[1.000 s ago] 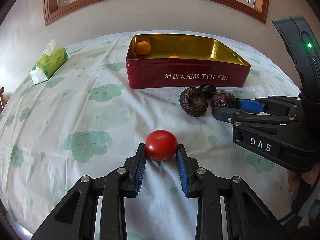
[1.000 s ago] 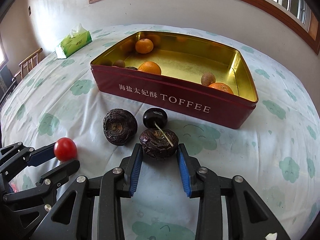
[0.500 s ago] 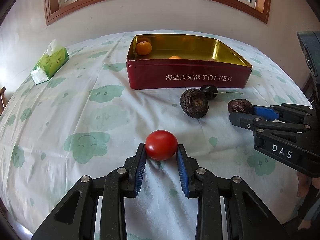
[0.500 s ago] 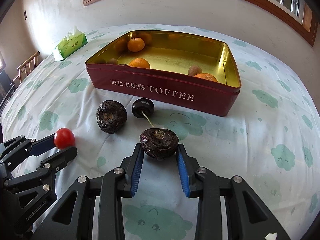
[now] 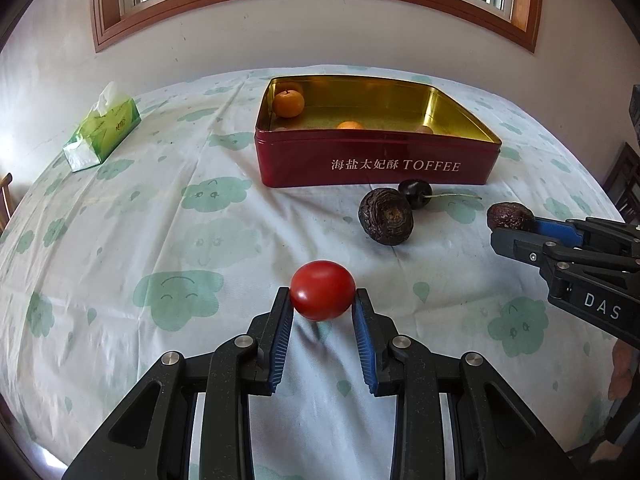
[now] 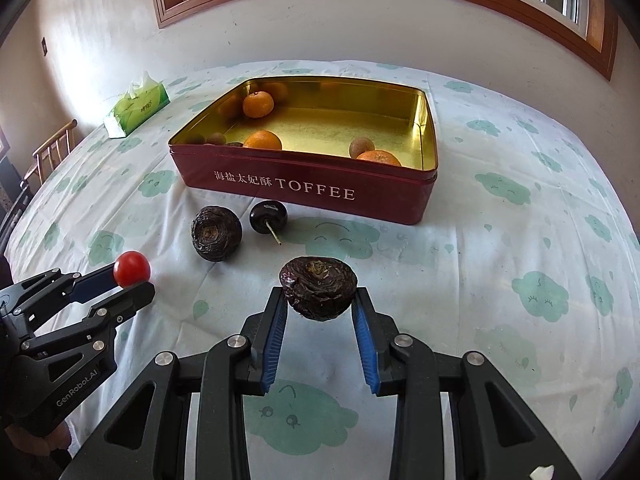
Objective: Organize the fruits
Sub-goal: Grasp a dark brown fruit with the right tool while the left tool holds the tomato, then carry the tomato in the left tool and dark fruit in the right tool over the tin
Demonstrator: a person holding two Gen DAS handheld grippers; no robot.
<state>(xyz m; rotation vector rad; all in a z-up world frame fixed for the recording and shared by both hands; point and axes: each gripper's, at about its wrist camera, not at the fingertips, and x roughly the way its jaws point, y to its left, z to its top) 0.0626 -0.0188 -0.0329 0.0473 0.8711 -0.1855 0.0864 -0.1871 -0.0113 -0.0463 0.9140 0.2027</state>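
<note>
— Left wrist view first: what has the left gripper [image 5: 322,305] got?

— A red tomato [image 5: 322,290], pinched between the blue pads at their tips. The tomato sits just above the cloud-print cloth on the desk [image 5: 120,248], and whether it touches the cloth I cannot tell.

— And the right gripper [image 6: 318,304]?

— Its pads are clamped on a dark, wrinkled fruit [image 6: 318,293], held clear of the cloth. From the left wrist view the same fruit shows at the tip of that gripper, off to the right edge.

— Where is the rest of the fruit?

— A second wrinkled fruit [image 6: 216,233] lies on the cloth in front of the red toffee tin [image 6: 320,188], and a dark cherry [image 6: 268,216] with a long stem lies just beside it, between it and the tin wall. Both are loose on the desk, apart from either gripper.

— Inside the tin?

— Three oranges: one in the far left corner [image 6: 258,104], one against the near wall [image 6: 262,140], one toward the near right [image 6: 378,157]. A small brownish fruit [image 6: 361,146] sits beside that last orange, and a few more small brown ones sit along the near left wall.

— Anything else on the desk?

— A green tissue pack [image 5: 102,134], far left, well apart from the tin.
</note>
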